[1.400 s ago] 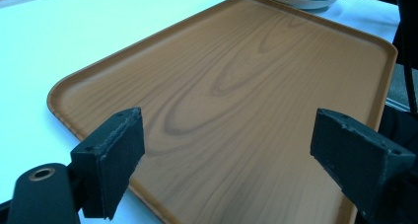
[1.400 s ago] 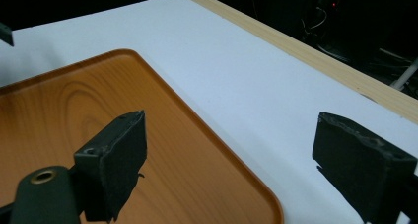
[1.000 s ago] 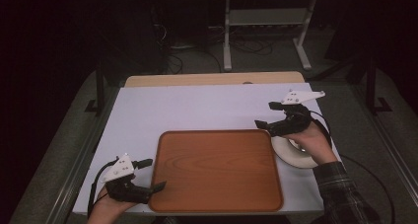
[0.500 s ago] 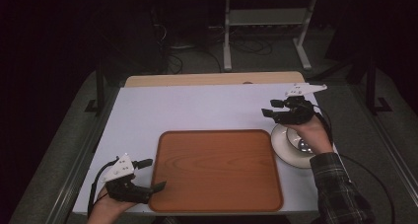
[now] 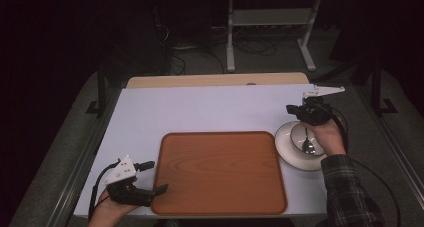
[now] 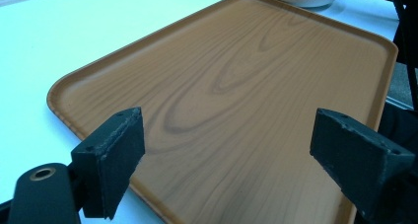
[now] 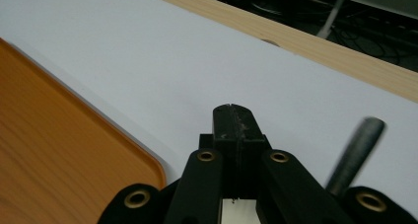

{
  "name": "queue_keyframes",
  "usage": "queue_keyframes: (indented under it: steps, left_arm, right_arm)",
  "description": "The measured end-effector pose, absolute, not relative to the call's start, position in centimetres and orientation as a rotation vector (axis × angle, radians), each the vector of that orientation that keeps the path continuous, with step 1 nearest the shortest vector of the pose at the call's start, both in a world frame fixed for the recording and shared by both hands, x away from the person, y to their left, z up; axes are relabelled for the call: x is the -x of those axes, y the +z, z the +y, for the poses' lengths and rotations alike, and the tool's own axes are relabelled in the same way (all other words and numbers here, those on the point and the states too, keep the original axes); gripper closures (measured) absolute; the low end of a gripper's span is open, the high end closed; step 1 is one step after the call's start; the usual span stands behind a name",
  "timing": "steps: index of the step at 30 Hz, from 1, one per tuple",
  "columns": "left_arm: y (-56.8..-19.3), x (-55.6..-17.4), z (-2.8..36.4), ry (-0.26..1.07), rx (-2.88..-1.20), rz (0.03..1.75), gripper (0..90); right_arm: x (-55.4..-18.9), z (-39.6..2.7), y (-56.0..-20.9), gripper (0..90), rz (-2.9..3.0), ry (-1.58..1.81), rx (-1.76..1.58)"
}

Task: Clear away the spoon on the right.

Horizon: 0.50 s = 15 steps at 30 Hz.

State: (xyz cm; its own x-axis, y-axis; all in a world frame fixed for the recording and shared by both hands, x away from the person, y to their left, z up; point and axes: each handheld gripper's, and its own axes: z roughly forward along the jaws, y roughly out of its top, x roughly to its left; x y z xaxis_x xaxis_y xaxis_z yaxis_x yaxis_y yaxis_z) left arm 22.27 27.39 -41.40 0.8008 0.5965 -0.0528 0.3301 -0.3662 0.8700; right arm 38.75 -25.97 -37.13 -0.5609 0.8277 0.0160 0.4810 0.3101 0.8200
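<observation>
1. Shifted since the earlier frame: right gripper [image 5: 311, 110], carried from over the tray's far right corner out toward the table's right edge, now above the far rim of the white bowl [image 5: 300, 144]; jaws just closing, now pressed flat together with nothing between them.
2. Wood-grain tray [image 5: 220, 174] lying flat at table [image 5: 210, 107] centre, bare.
3. White bowl just right of the tray, holding a metal spoon [image 5: 308, 143] leaning inside.
4. Left gripper [image 5: 152, 178] parked at the tray's near left corner, jaws spread wide over the rim, gripping nothing.
5. Judged: empty closure, so bowl and spoon not yet grasped.
</observation>
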Motion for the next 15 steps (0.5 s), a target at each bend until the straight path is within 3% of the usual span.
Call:
queue_keyframes:
  steps: [15]
  left_arm:
    - [-41.4, -22.2, 27.5, 0.338, -1.982, 0.694, 13.1]
  right_arm:
    - [-38.5, -28.8, -38.2, 89.5, 2.082, 1.052, -1.269]
